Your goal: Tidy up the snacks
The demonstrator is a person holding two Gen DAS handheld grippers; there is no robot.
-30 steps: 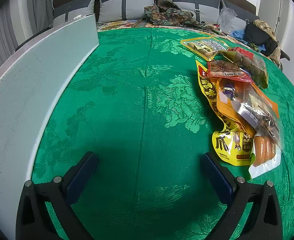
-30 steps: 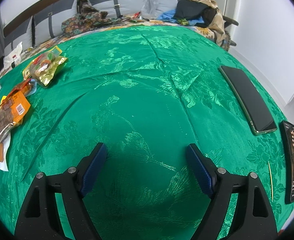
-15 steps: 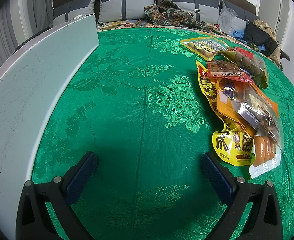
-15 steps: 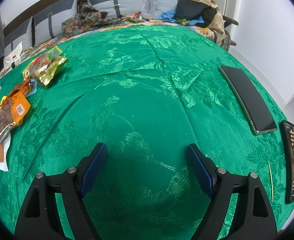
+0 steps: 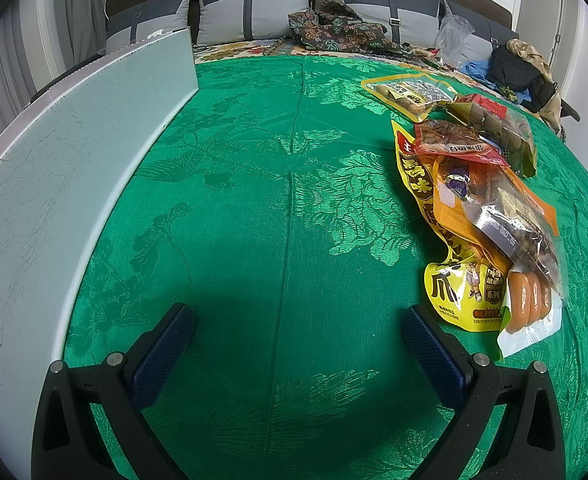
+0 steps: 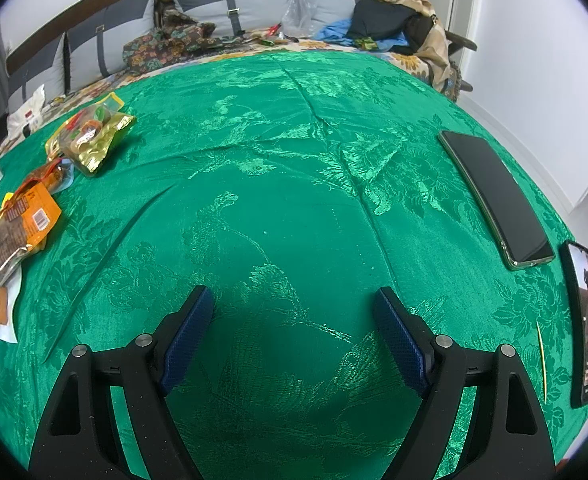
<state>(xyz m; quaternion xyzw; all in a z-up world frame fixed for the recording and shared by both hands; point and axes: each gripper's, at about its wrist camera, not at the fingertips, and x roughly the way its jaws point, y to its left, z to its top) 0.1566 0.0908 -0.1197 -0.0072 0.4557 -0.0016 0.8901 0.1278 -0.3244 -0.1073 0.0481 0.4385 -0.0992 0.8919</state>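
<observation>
Hovering over the green brocade tablecloth (image 5: pixel 253 200), our left gripper (image 5: pixel 298 328) and right gripper (image 6: pixel 294 308) gape empty; crinkly yellow-and-orange snack packets (image 5: pixel 474 200) lie right of our left fingers.

Both wrist cams tilt down, close over green cloth (image 5: pixel 285 200); share snacks (image 5: pixel 490 216).

Six snack packets (image 5: pixel 482 200) lie on the green worktop (image 5: pixel 253 200), along with two phones (image 6: pixel 494 196), one grey panel (image 5: pixel 53 184) and one toothpick (image 6: pixel 542 360).

Left gripper (image 5: pixel 298 322), right gripper (image 6: pixel 294 306) — fingers apart
</observation>
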